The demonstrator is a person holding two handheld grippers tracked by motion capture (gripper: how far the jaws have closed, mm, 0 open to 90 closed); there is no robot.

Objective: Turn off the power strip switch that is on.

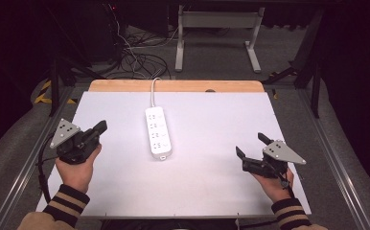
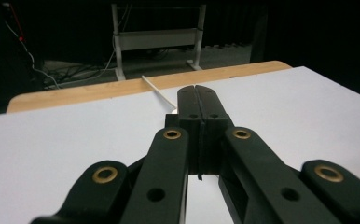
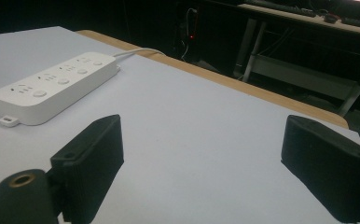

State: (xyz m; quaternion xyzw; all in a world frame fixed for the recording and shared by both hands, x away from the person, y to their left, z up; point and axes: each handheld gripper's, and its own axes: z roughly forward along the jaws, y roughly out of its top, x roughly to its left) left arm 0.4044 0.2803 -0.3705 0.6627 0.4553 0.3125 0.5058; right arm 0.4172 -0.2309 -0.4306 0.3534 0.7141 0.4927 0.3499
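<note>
power strip [image 1: 158,133]: white, 4 sockets, flat | left gripper [image 1: 100,127]: closed, empty | right gripper [image 1: 253,146]: wide

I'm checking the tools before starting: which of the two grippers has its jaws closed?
The left gripper, left of the white power strip: its jaws meet with nothing between them. The right gripper holds its jaws wide apart over the white table.

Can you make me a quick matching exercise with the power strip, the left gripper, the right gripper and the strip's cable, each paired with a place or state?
1. power strip
2. left gripper
3. right gripper
4. cable

a. jaws wide open
b. runs off the table's far edge
c. lies mid-table
d. jaws shut, nothing between

Pairs: 1-c, 2-d, 3-a, 4-b
</note>
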